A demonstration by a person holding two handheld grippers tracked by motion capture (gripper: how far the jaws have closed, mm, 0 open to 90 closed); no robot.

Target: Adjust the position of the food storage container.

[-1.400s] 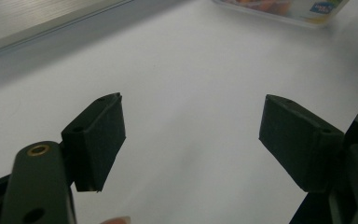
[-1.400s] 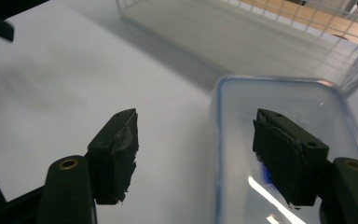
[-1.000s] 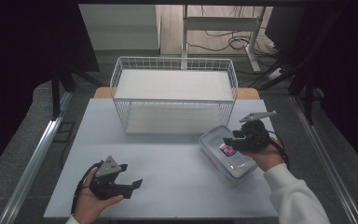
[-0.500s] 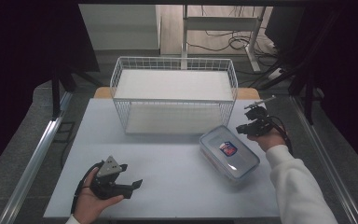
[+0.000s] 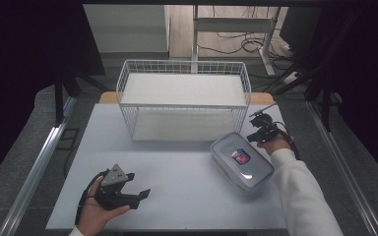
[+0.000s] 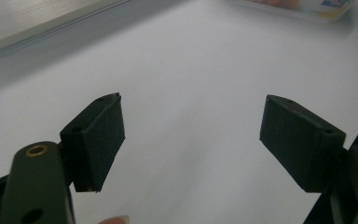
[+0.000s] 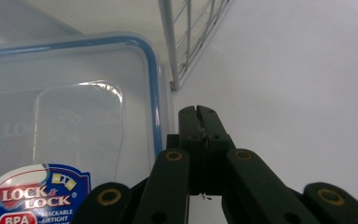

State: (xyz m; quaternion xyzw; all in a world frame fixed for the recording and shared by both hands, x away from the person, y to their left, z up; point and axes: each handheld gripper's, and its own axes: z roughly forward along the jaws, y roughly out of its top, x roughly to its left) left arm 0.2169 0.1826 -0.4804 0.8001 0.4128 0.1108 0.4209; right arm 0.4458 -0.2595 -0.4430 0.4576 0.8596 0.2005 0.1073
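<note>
- Right tongs [image 5: 261, 129]: jaws pressed fully together with nothing between them, seen plainly in the right gripper view [image 7: 198, 116]. They sit at the right of the bench [image 5: 177, 191], just beside the far right edge of the clear container [image 5: 241, 161]. Whether they touch it cannot be told.
- Right tongs point away from the person, toward the right front corner of the wire basket [image 5: 184, 101].
- Clear container: rectangular, lid on, blue seal around the lid rim [image 7: 154, 107], red and blue label on top. It lies flat on the bench, right of centre, just in front of the basket's right front corner.
- Container's long axis runs diagonally in the high view: one short end points toward the basket at far left, the other toward the person's right at the near side.
- Left tongs [image 5: 138, 195]: jaws wide apart and holding nothing, seen in the left gripper view [image 6: 191, 135]. They rest low over the near left of the bench, pointing right, well apart from the container.
- Wire basket: white, long axis across the bench at its far side.
</note>
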